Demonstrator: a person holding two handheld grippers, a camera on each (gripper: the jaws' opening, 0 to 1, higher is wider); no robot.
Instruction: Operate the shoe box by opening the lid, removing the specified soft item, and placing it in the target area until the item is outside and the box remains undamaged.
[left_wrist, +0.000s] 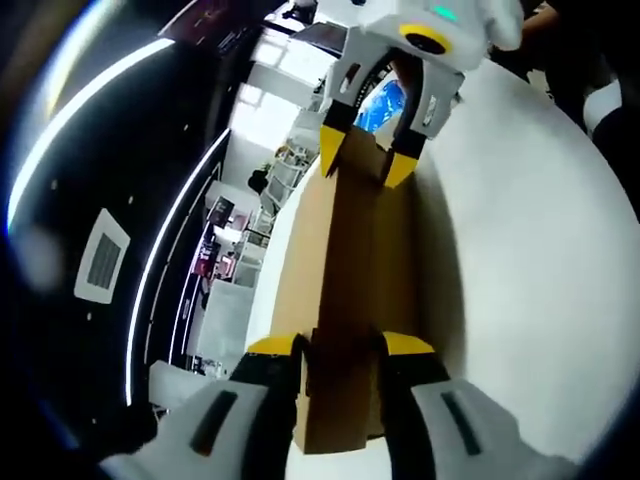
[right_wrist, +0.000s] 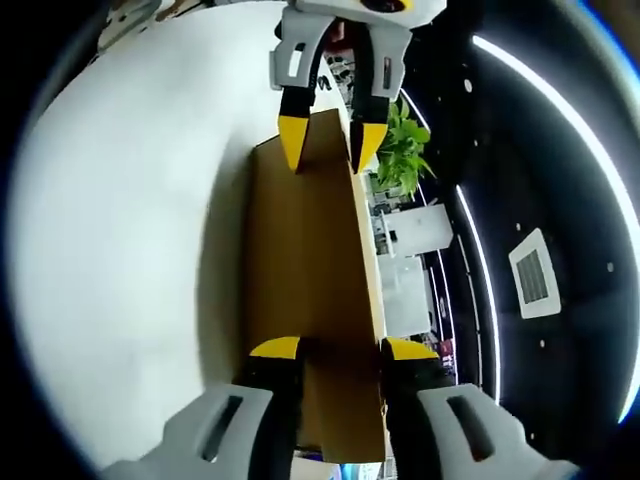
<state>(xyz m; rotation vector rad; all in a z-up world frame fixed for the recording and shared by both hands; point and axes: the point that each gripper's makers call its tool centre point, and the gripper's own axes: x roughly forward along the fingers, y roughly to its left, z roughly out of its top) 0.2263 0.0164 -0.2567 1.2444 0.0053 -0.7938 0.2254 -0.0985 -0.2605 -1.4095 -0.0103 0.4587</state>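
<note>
A brown cardboard shoe box (left_wrist: 345, 260) runs lengthwise over the white table (left_wrist: 530, 250), and both grippers hold it by its ends. My left gripper (left_wrist: 342, 345) is shut on the near end of the lid, its yellow-tipped jaws pressed to both sides of the cardboard. At the far end, my right gripper (left_wrist: 367, 158) clamps the lid the same way. In the right gripper view the box (right_wrist: 310, 250) stretches from my right gripper (right_wrist: 340, 348) up to the left gripper (right_wrist: 325, 140). The inside of the box is hidden.
The white table (right_wrist: 130, 220) spreads wide beside the box. Off its edge are a green plant (right_wrist: 400, 150), a white cabinet (right_wrist: 410, 230), shelves (left_wrist: 225, 235) and a blue screen (left_wrist: 383, 105). A dark ceiling with light strips (left_wrist: 170, 240) lies beyond.
</note>
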